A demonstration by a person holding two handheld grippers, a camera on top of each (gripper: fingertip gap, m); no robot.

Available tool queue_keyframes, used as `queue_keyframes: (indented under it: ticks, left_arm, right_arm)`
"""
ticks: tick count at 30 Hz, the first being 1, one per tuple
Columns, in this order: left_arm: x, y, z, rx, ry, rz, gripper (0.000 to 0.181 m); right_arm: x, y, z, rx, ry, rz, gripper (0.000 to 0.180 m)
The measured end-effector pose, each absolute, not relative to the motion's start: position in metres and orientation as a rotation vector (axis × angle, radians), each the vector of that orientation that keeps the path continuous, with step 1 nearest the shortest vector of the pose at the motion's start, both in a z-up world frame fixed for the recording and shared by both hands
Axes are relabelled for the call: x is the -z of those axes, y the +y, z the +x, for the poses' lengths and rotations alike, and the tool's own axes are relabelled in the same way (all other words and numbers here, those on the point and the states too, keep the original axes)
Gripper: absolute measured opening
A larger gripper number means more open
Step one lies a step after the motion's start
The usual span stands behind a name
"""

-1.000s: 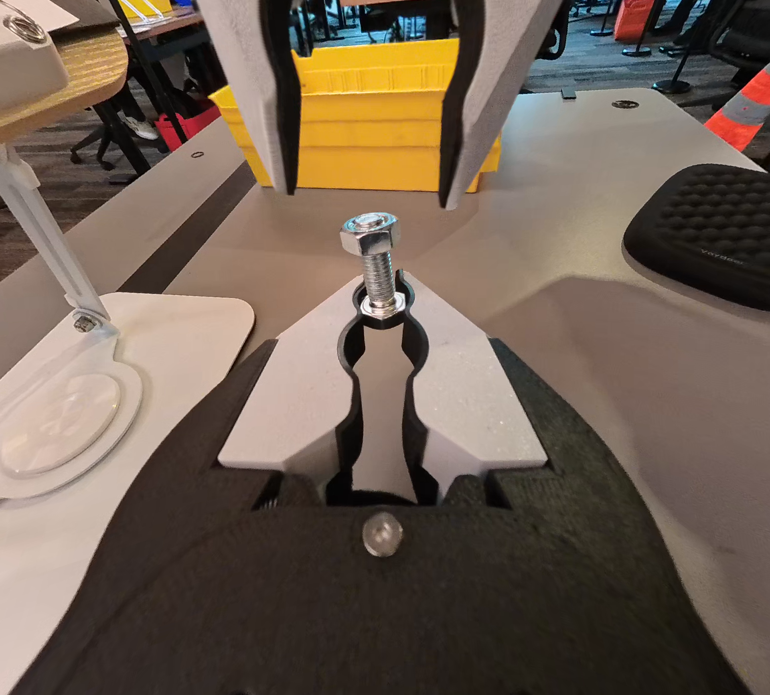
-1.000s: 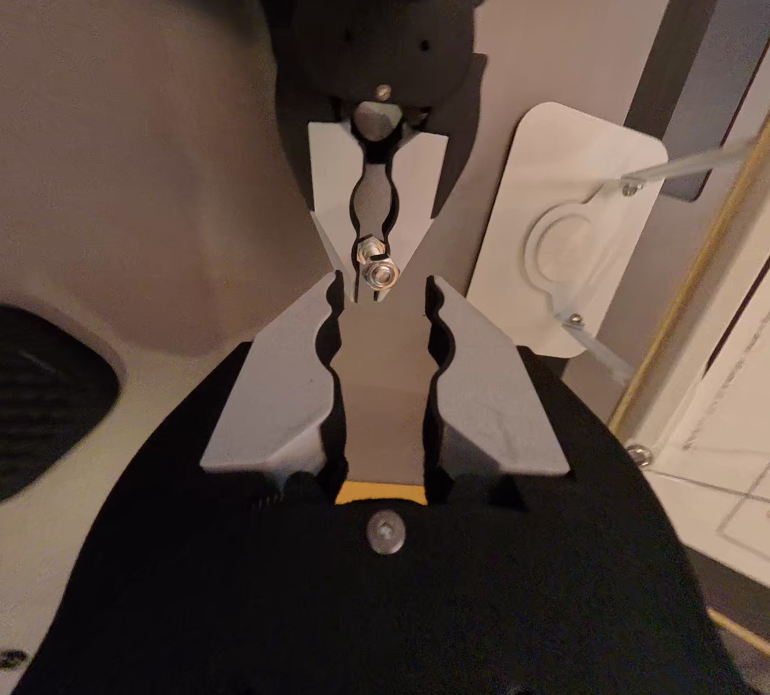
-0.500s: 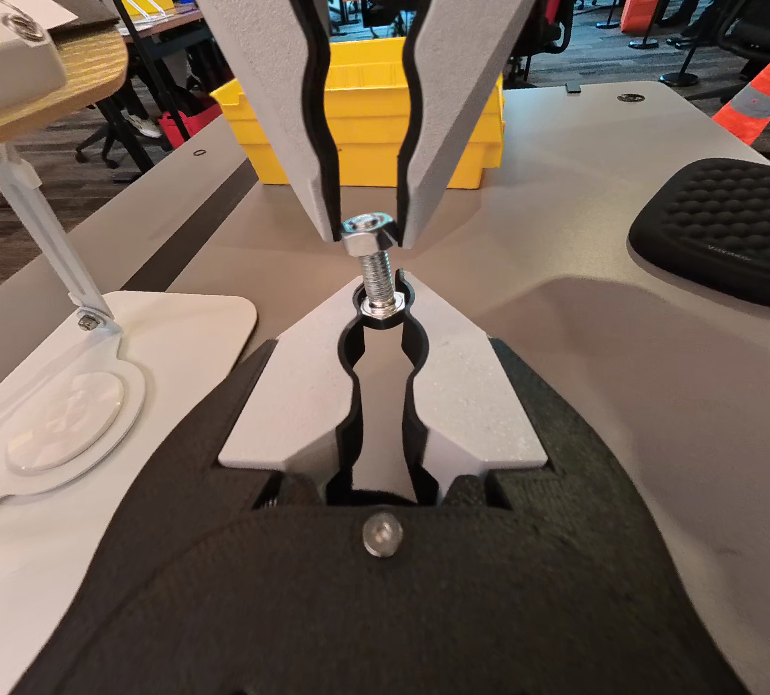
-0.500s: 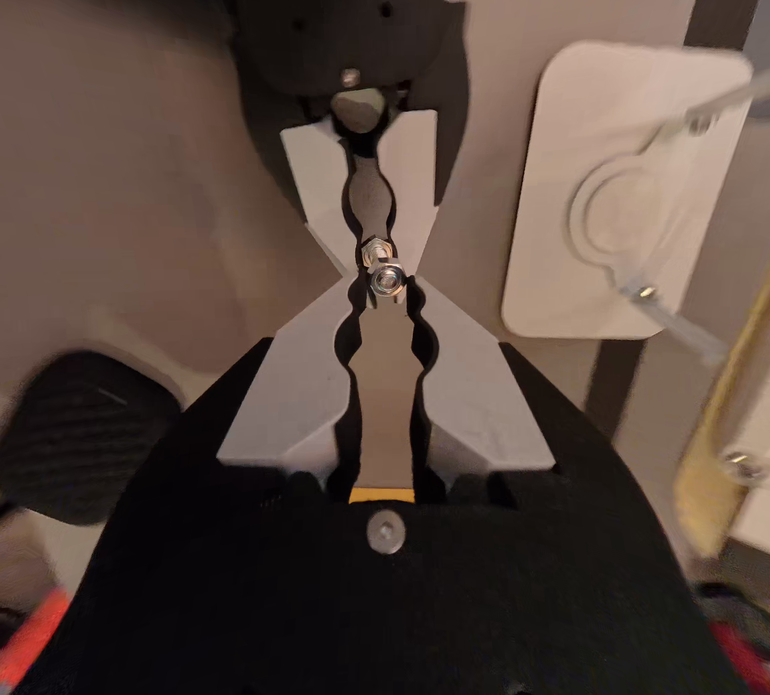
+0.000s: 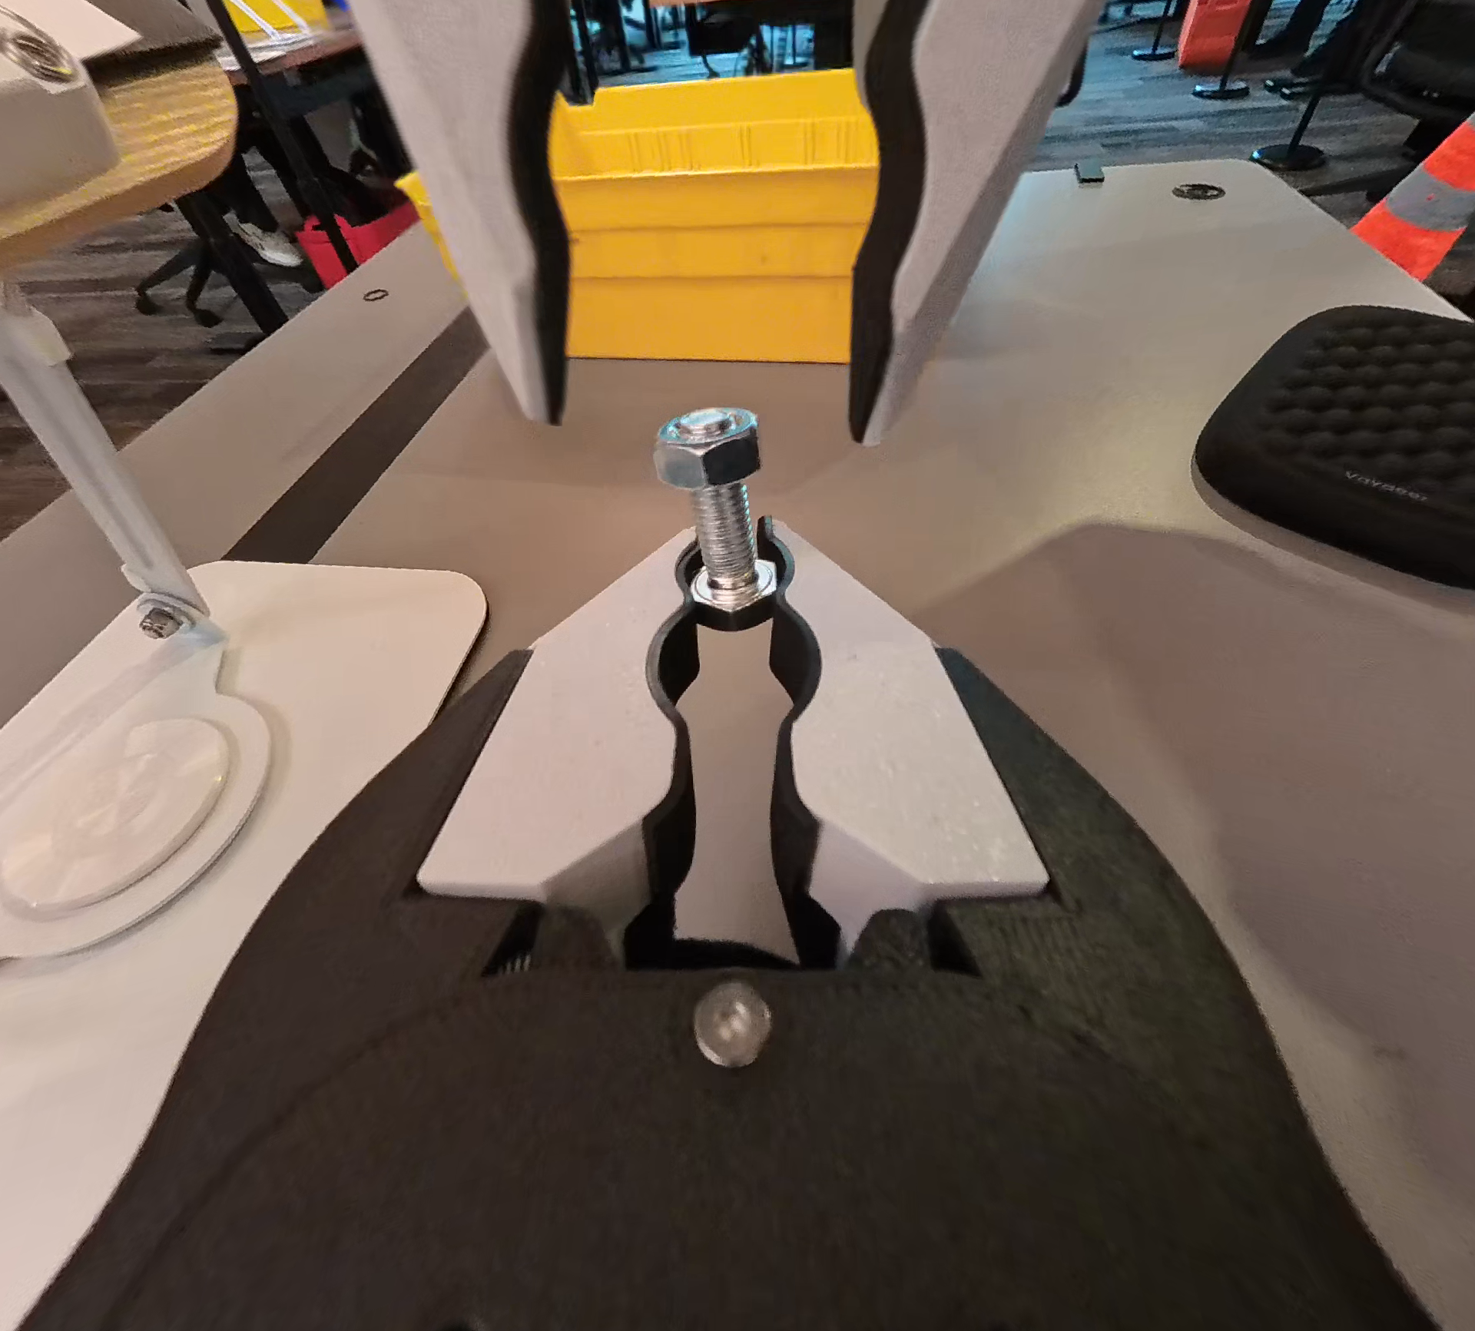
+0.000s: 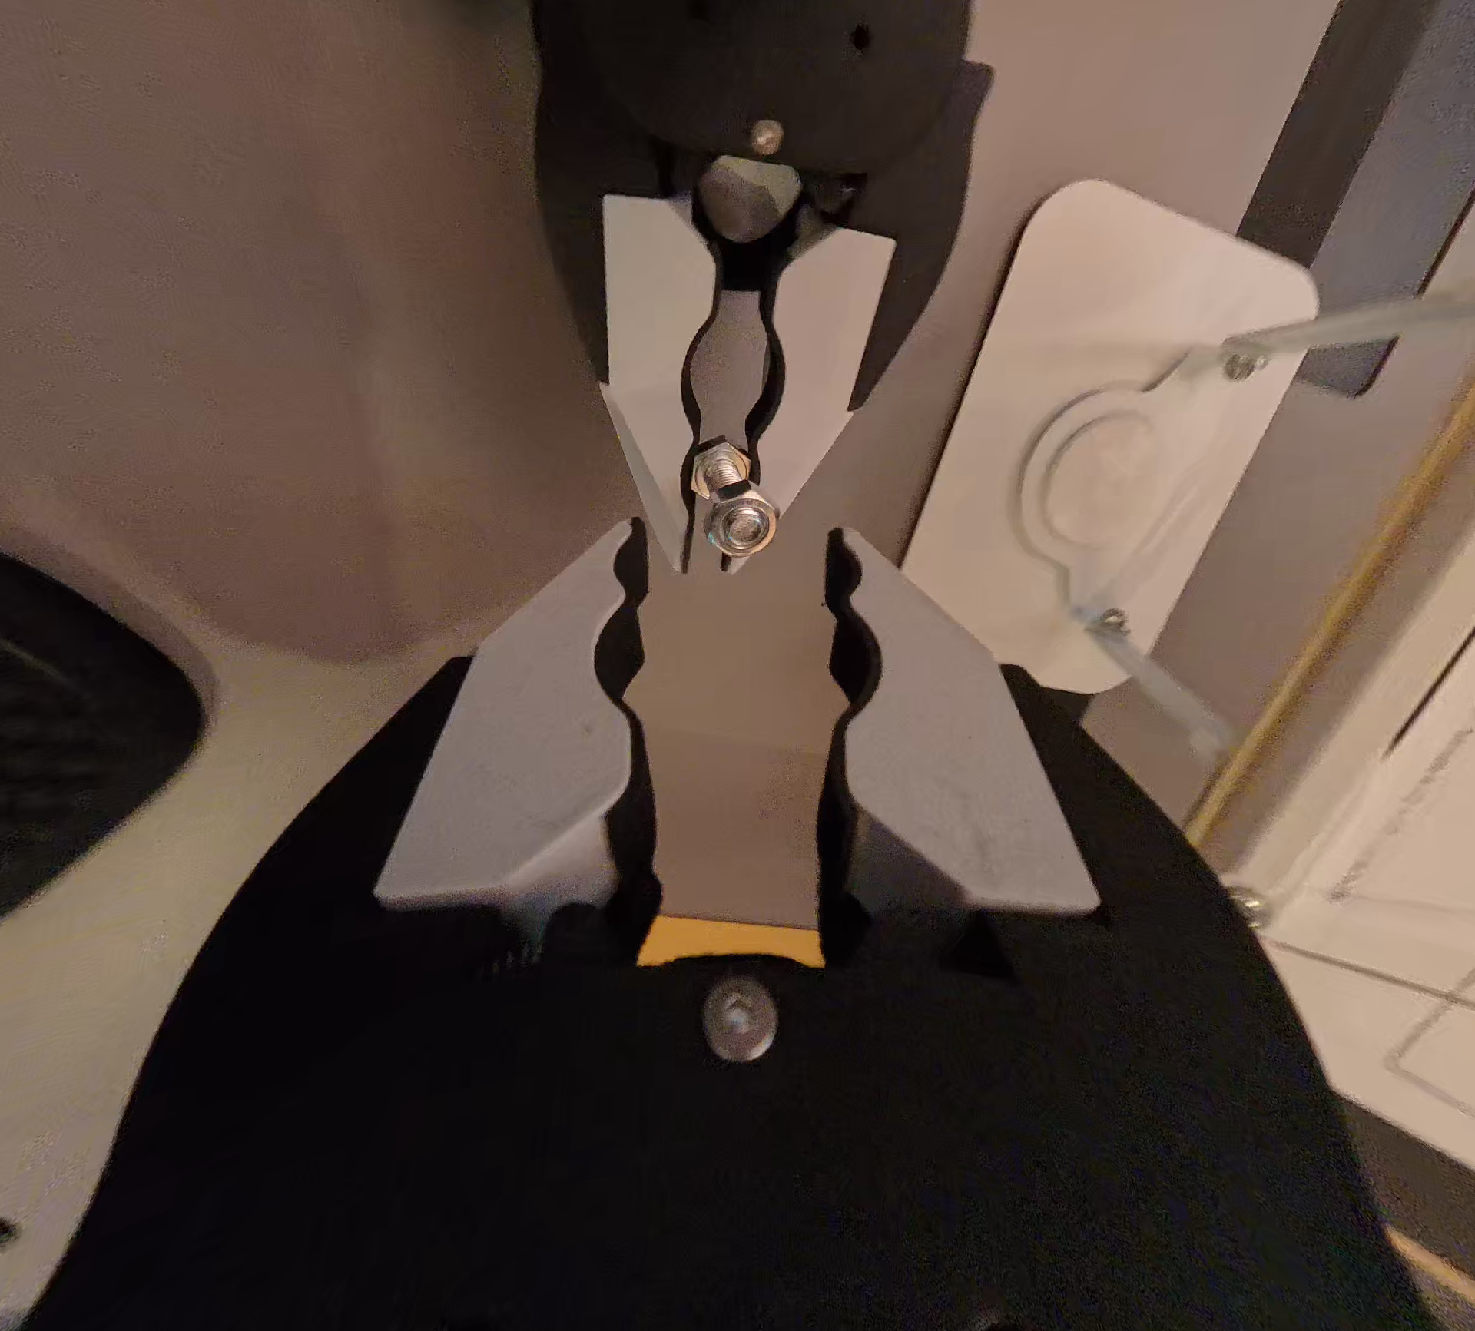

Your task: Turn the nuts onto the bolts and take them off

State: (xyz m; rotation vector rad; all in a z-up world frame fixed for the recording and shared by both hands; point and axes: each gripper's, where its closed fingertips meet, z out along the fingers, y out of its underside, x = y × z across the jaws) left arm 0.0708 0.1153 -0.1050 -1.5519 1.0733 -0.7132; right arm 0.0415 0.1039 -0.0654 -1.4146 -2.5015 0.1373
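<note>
A: State the condition of the left hand-held gripper (image 5: 730, 558).

B: Its white fingers with black wavy pads are closed on the lower end of the silver threaded steel bolt (image 5: 718, 535). The grip falls at a flat silver hexagonal piece (image 5: 730, 586) at the bolt's base; whether this is the bolt head or a second nut cannot be told. The bolt stands upright above the grey bench (image 5: 1117, 654).

A: Location of the nut?

B: The silver hexagonal steel nut (image 5: 706, 456) sits at the top end of the bolt, with the bolt tip showing flush in its bore.

A: State the condition of the right hand-held gripper (image 6: 734, 550).

B: Wide apart. It hangs above the bolt, pointing down, with its two fingertips level with the nut on either side and clear of it. In the right wrist view the nut (image 6: 742, 523) lies just beyond the gap between the tips.

A: Surrounding items?

B: A yellow plastic bin (image 5: 710, 231) stands on the bench behind the bolt, partly screened by the right fingers. A white flat stand base (image 5: 335, 646) with a slanted white post lies to the left. A black dimpled cushion pad (image 5: 1349, 431) lies to the right. None touches the bolt.
</note>
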Motion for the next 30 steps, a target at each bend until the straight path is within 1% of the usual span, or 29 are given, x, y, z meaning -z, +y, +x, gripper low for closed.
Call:
queue_keyframes:
  ticks: [3, 6, 8, 11, 16, 19, 20, 23, 26, 30]
  left_arm:
    - [0.105, 0.115, 0.071, 0.712, 1.076, -1.551, 0.01]
    - [0.105, 0.115, 0.07, 0.711, 1.075, -1.551, 0.01]
    - [0.106, 0.115, 0.071, 0.708, 1.08, -1.553, 0.01]
    - [0.106, 0.115, 0.071, 0.706, 1.078, -1.552, 0.01]
    - [0.106, 0.118, 0.068, 0.699, 1.068, -1.56, 0.01]
    - [0.108, 0.118, 0.068, 0.699, 1.071, -1.565, 0.01]
    - [0.108, 0.117, 0.069, 0.7, 1.073, -1.563, 0.01]
    - [0.107, 0.116, 0.071, 0.71, 1.077, -1.559, 0.01]
    - [0.107, 0.116, 0.07, 0.714, 1.072, -1.558, 0.01]
    - [0.106, 0.116, 0.07, 0.714, 1.072, -1.554, 0.01]
  right_arm:
    - [0.067, 0.1, 0.04, -0.081, -2.589, -1.233, 0.032]
    - [0.07, 0.101, 0.039, -0.046, -2.619, -1.175, 0.019]
    - [0.071, 0.102, 0.039, -0.047, -2.613, -1.182, 0.017]
    - [0.071, 0.103, 0.039, -0.118, -2.558, -1.348, 0.018]
    - [0.072, 0.104, 0.035, -0.34, -2.201, -1.945, 0.018]
    - [0.074, 0.103, 0.036, -0.426, -2.091, -2.063, 0.018]
    - [0.073, 0.102, 0.037, -0.432, -2.111, -2.046, 0.018]
    - [0.066, 0.102, 0.037, -0.4, -2.206, -1.895, 0.045]
    - [0.064, 0.103, 0.039, -0.246, -2.383, -1.615, 0.047]
    - [0.07, 0.096, 0.039, -0.148, -2.56, -1.338, 0.034]
